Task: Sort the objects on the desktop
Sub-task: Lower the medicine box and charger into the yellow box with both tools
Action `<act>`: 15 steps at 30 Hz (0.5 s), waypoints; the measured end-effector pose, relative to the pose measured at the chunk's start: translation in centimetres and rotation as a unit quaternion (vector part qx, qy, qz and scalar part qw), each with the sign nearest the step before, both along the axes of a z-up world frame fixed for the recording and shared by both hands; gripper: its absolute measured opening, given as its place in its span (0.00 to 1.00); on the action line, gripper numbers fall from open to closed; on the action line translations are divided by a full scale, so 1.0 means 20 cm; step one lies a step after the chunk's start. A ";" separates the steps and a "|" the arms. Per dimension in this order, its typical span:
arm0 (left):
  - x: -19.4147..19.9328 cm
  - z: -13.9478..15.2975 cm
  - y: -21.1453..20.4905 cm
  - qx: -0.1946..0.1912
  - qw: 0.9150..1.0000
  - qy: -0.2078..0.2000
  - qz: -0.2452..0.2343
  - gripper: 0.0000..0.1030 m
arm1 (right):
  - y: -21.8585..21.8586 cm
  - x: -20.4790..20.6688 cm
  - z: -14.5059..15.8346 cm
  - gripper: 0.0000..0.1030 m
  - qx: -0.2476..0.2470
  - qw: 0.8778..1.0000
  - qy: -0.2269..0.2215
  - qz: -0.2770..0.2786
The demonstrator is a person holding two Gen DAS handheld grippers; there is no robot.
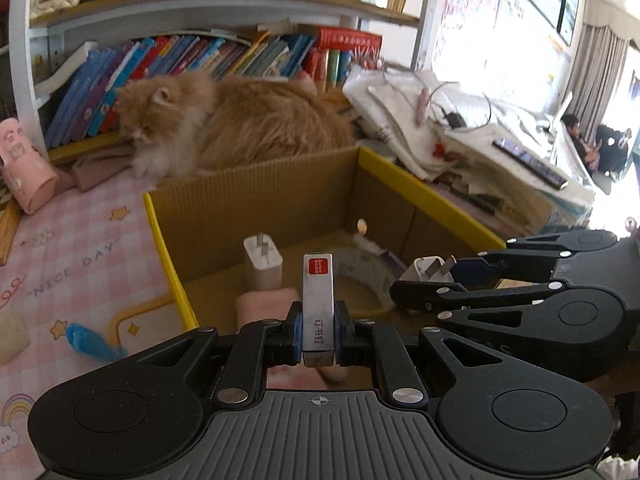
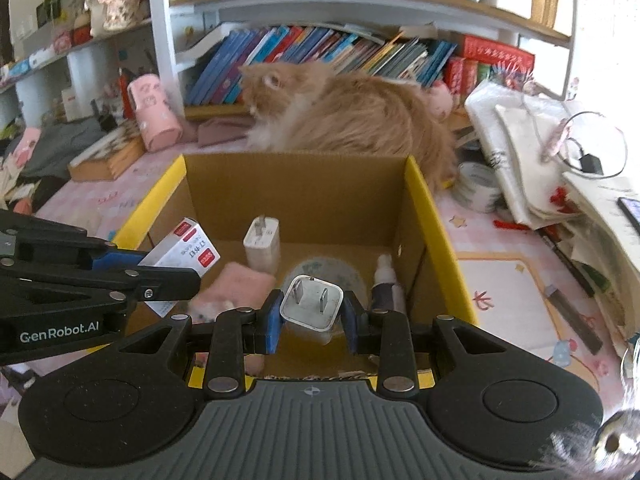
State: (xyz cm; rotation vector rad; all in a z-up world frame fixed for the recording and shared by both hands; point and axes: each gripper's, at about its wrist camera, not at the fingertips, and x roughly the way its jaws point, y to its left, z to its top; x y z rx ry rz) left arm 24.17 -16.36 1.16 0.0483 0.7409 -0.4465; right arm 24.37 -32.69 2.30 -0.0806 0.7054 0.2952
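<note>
On the pink worktop (image 2: 500, 280) the open cardboard box (image 2: 296, 184) lies directly below and ahead of both grippers, already holding a white charger (image 2: 262, 246), a pink cloth (image 2: 236, 284) and a small bottle (image 2: 386, 280). The left gripper (image 1: 318, 330) is clamped on a staple box (image 1: 318, 300), its long axis pointing forward into the box. The right gripper (image 2: 312, 316) pinches a white plug adapter (image 2: 312, 306), prongs forward; both seem equally placed to drop.
</note>
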 end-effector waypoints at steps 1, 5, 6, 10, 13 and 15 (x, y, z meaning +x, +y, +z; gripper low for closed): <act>0.00 -0.01 0.00 0.004 1.000 0.003 -0.001 0.13 | 0.00 0.01 -0.01 0.28 0.000 1.000 0.005 0.002; 0.02 -0.03 -0.02 0.025 1.000 0.003 -0.008 0.13 | 0.00 0.05 -0.07 0.28 -0.002 1.000 0.023 0.006; 0.03 -0.03 -0.03 0.028 1.000 0.002 -0.009 0.13 | -0.01 0.06 -0.07 0.28 -0.004 1.000 0.024 0.008; 0.06 -0.05 -0.05 0.039 0.999 0.005 -0.016 0.13 | -0.02 0.12 -0.09 0.28 -0.002 0.999 0.039 0.010; 0.08 -0.07 -0.08 0.049 0.998 0.010 -0.025 0.13 | -0.02 0.16 -0.11 0.28 -0.006 0.998 0.054 0.014; 0.09 -0.08 -0.09 0.053 0.998 0.015 -0.032 0.13 | -0.02 0.18 -0.13 0.28 -0.011 0.998 0.064 0.017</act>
